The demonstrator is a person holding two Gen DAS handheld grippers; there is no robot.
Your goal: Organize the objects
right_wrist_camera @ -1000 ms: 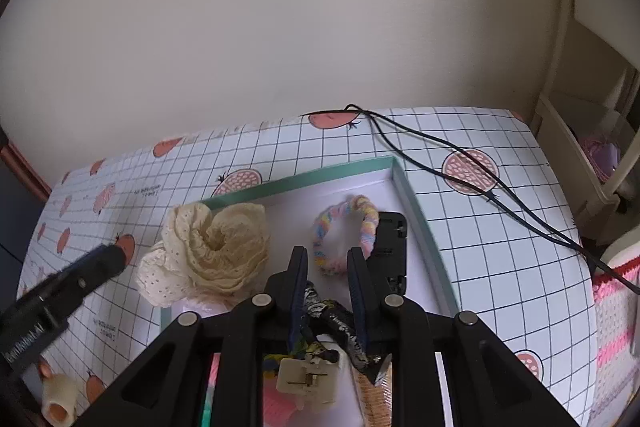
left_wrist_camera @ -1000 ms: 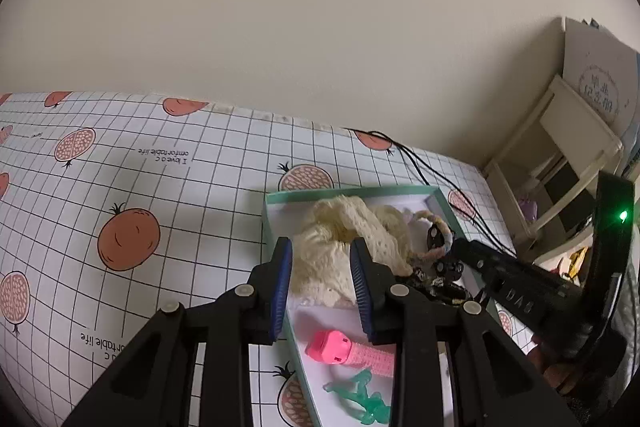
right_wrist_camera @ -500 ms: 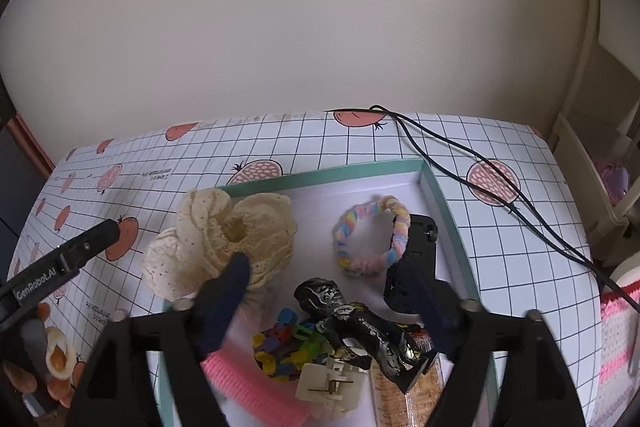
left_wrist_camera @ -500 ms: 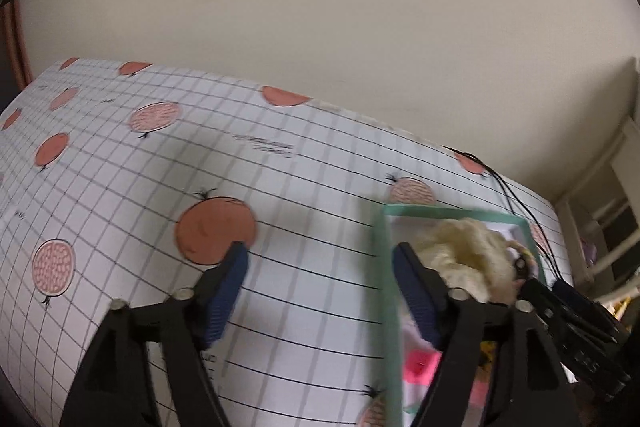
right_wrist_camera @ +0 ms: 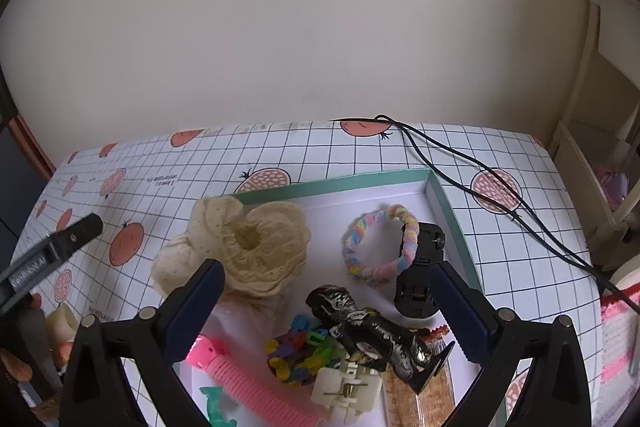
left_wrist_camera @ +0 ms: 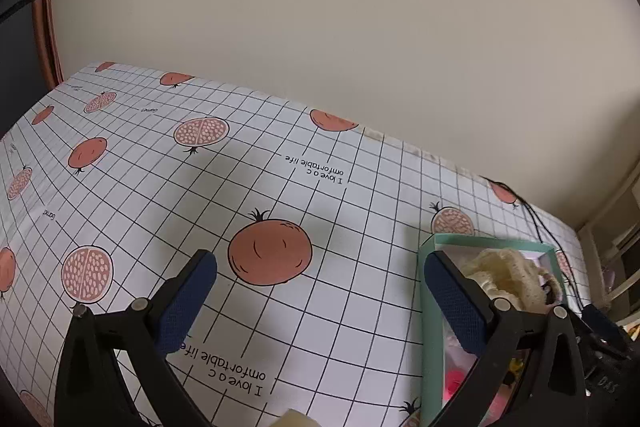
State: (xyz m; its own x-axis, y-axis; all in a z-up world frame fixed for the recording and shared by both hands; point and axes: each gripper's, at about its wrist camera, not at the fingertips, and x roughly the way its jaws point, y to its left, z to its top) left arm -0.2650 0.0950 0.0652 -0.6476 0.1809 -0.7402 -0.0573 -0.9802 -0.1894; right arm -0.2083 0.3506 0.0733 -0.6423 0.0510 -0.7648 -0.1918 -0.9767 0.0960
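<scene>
Here, both jaws of the left gripper (left_wrist_camera: pixel 320 301) and right gripper (right_wrist_camera: pixel 328 303) are spread, empty; the soft, light cream lace scrunchie (right_wrist_camera: pixel 240 247) is best pinched at its ruffled rim.

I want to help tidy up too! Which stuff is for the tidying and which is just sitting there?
For tidying: green tray, cream scrunchie, rainbow bracelet, black figure, pink tube, both open grippers.

Just sitting there: black cable, white shelf, pomegranate tablecloth.

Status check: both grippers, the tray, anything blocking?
Both hand-held grippers open, empty: left, right. Green-rimmed tray full: cream scrunchie, black figure. Black cable beside tray.
</scene>
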